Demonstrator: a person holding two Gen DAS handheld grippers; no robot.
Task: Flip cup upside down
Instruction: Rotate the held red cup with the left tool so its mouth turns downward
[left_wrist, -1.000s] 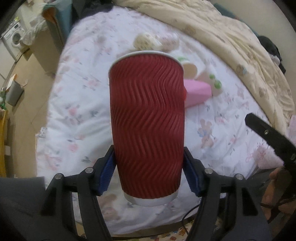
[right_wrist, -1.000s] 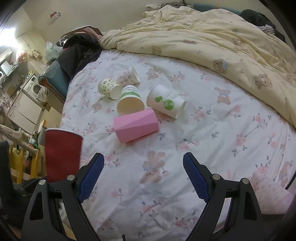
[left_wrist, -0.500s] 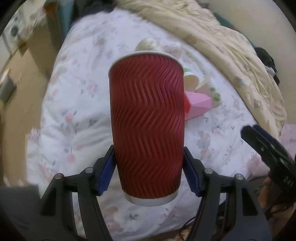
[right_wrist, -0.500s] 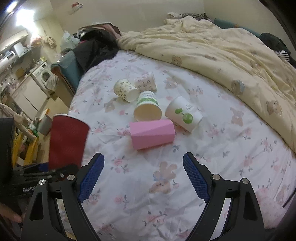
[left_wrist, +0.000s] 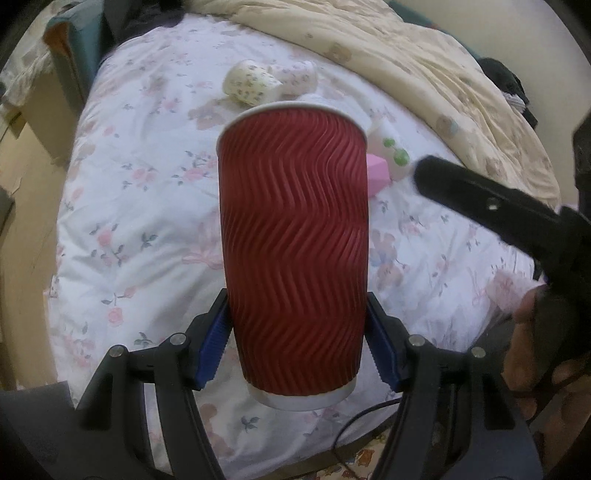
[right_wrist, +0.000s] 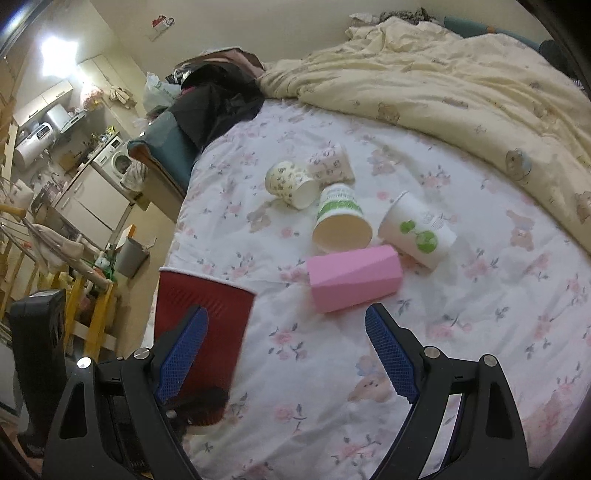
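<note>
1. Left gripper (left_wrist: 297, 343): its blue ribbed pads (left_wrist: 214, 345) clamp the lower wall of the tall red paper cup with a wavy ribbed sleeve (left_wrist: 293, 243), just above the white base band.
2. The red cup stands mouth up, rim away from the camera, lifted clear of the white floral bedsheet (left_wrist: 147, 229); in the right wrist view it (right_wrist: 201, 325) shows at lower left, partly behind that gripper's left finger.
3. Right gripper (right_wrist: 286, 350): jaws spread wide and empty, aimed over the sheet beside the red cup.
4. Beyond the red cup lie a pink faceted tumbler (right_wrist: 354, 278), nearest, then a cream cup with a green band (right_wrist: 340, 219), a white cup with green dots (right_wrist: 417, 230) and two small floral cups (right_wrist: 291, 182), all on their sides.
5. Farther still, a cream quilt (right_wrist: 461, 81) is bunched.
6. Judged risks: the low grip leaves most of the cup unsupported, so a quick inversion could let it pivot or slip; hard squeezing could crush the paper wall; the soft, uneven sheet could tip the inverted cup on release.
</note>
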